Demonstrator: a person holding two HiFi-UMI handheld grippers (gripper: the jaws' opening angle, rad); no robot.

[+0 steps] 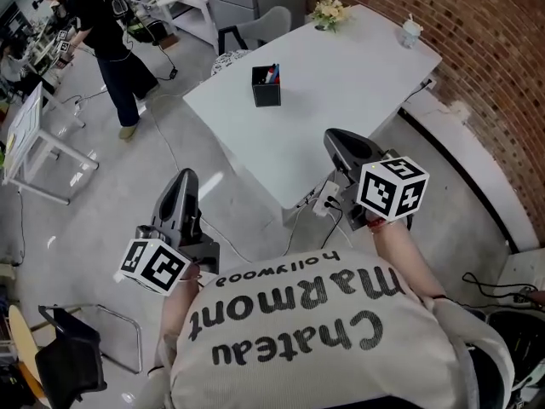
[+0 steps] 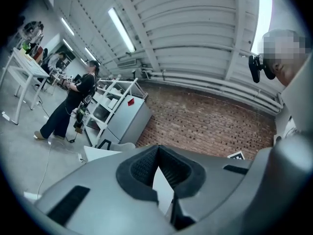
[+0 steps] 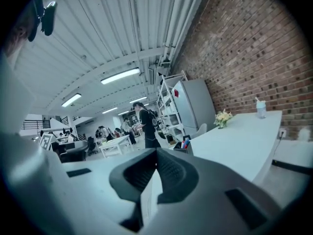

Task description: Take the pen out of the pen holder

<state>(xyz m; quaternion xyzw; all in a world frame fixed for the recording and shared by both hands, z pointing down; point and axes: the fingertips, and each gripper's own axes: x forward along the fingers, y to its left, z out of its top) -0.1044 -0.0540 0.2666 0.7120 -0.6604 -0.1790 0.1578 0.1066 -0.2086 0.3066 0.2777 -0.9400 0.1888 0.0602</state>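
Sitting well beyond right hand-held gripper (image 1: 339, 140), pen holder (image 1: 266, 93) (pens (image 1: 272, 73) inside)

Red brick wall (image 1: 477, 49), grey floor (image 1: 111, 203), white table (image 1: 341, 83), ceiling strip lights (image 2: 121, 29).

An open-plan lab or workshop. Brick wall (image 1: 477, 58), concrete floor (image 1: 128, 198), white table (image 1: 341, 92), metal shelving (image 3: 168, 99), a person (image 1: 102, 24) at work

Pens (image 1: 271, 74) in the pen holder (image 1: 266, 91) are too small to count.
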